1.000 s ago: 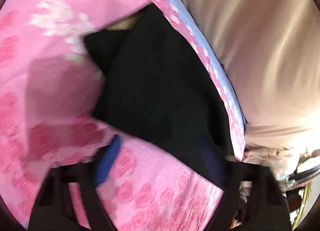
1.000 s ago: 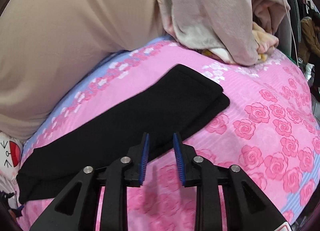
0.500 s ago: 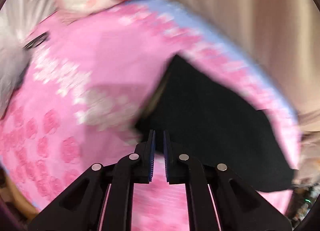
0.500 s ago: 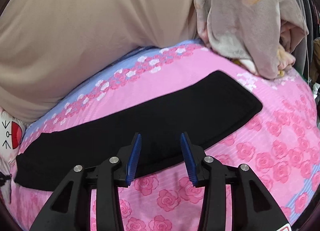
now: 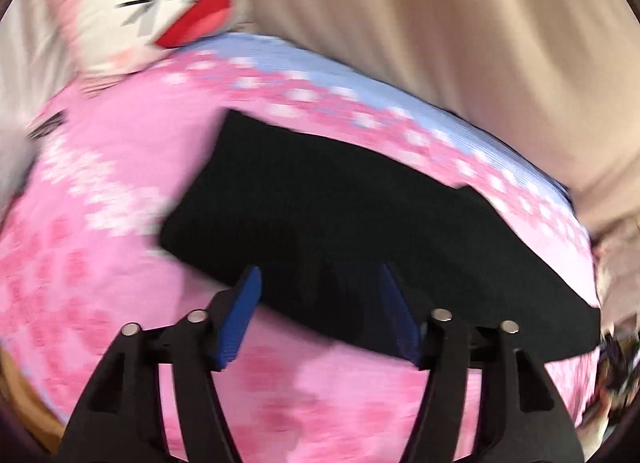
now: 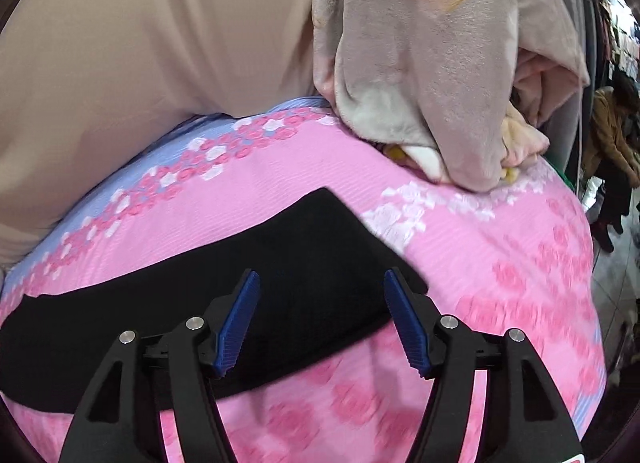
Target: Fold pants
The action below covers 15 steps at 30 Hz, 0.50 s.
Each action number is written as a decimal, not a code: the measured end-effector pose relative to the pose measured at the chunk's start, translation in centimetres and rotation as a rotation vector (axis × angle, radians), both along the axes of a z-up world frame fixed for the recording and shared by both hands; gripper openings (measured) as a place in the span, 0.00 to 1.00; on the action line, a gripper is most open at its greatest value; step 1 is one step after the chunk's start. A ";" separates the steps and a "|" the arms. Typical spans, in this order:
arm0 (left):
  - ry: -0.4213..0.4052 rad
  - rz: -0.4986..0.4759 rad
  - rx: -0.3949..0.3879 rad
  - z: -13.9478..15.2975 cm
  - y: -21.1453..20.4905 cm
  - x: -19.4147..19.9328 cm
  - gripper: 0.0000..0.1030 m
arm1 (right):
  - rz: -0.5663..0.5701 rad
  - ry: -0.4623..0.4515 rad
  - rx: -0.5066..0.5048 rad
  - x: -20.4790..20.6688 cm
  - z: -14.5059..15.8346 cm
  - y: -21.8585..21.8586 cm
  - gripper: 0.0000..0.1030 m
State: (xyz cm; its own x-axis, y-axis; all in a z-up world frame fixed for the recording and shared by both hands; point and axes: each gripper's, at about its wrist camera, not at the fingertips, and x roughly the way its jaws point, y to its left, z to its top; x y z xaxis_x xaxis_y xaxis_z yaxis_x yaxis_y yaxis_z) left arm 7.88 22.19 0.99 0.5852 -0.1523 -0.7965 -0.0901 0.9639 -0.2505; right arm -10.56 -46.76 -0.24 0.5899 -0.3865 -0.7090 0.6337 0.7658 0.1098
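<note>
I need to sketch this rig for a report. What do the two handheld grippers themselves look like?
Both look alike. The left gripper and right gripper have matte black plastic frames with triangular cut-outs and small round silver fasteners along the linkages. Each finger ends in a blue ribbed pad. A red-and-white sticker corner shows at the right gripper's lower edge. No cables or sleeves are visible.

Black tool, blue ribbed pads, silver screws
</note>
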 end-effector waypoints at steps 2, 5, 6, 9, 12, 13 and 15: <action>0.008 -0.046 0.019 -0.5 -3.7 1.2 0.59 | 0.015 0.046 0.003 1.3 -1.1 -1.9 0.62; 0.022 -0.081 0.056 -1.5 -7.9 2.4 0.59 | 0.068 0.082 0.036 2.8 -2.7 -3.4 0.54; 0.033 -0.089 0.058 -2.0 -8.8 2.8 0.59 | 0.097 0.085 0.058 3.2 -2.8 -3.5 0.09; 0.071 -0.099 0.084 -2.6 -10.8 3.7 0.59 | 0.146 0.020 -0.001 2.1 0.6 -2.6 0.06; 0.081 -0.062 0.170 -3.4 -11.0 4.5 0.59 | 0.110 0.024 -0.014 1.2 0.3 -4.1 0.07; 0.095 -0.046 0.193 -4.1 -10.8 5.0 0.60 | 0.100 0.109 0.013 1.8 -1.9 -5.2 0.10; 0.130 -0.012 0.217 -5.6 -10.2 5.8 0.60 | 0.071 0.119 0.052 1.5 -3.6 -5.9 0.14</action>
